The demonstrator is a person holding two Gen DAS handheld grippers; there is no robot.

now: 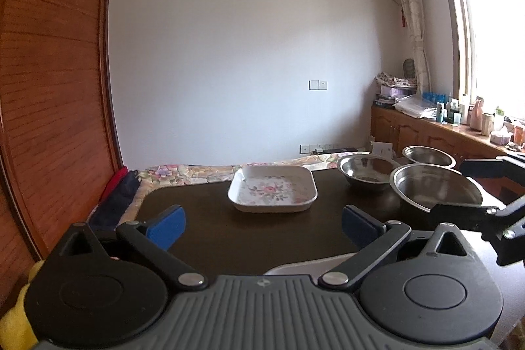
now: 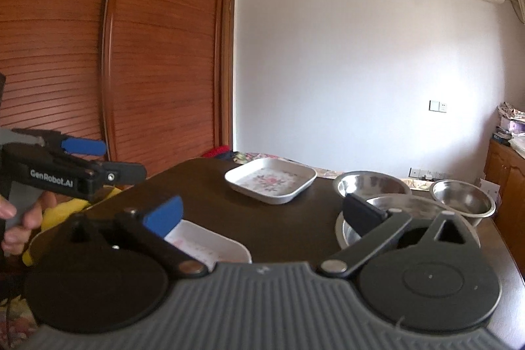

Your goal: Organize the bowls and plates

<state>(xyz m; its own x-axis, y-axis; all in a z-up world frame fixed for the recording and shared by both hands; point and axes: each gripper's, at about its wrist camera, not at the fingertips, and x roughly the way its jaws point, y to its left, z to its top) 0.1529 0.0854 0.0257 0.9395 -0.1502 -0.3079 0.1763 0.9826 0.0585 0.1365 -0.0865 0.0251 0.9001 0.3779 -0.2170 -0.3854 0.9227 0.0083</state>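
A white square dish with a flower print [image 1: 272, 189] [image 2: 270, 181] sits at the far middle of the dark table [image 1: 229, 238]. Three steel bowls stand to its right: one behind [image 1: 367, 169], one far right [image 1: 428, 156], and the largest nearest [image 1: 436, 186] [image 2: 403, 205]. A second white square dish [image 2: 210, 246] lies close under the grippers; only its rim [image 1: 311, 264] shows in the left wrist view. My left gripper [image 1: 262, 228] is open and empty above the table. My right gripper [image 2: 264, 215] is open too, with nothing between its blue pads.
A wooden wardrobe [image 2: 147, 54] stands left of the table. A bed with a floral cover [image 1: 197, 171] lies behind it. A cluttered wooden counter [image 1: 459, 130] runs under the window on the right. A person's hand [image 2: 19, 218] holds the left gripper beside something yellow [image 2: 65, 212].
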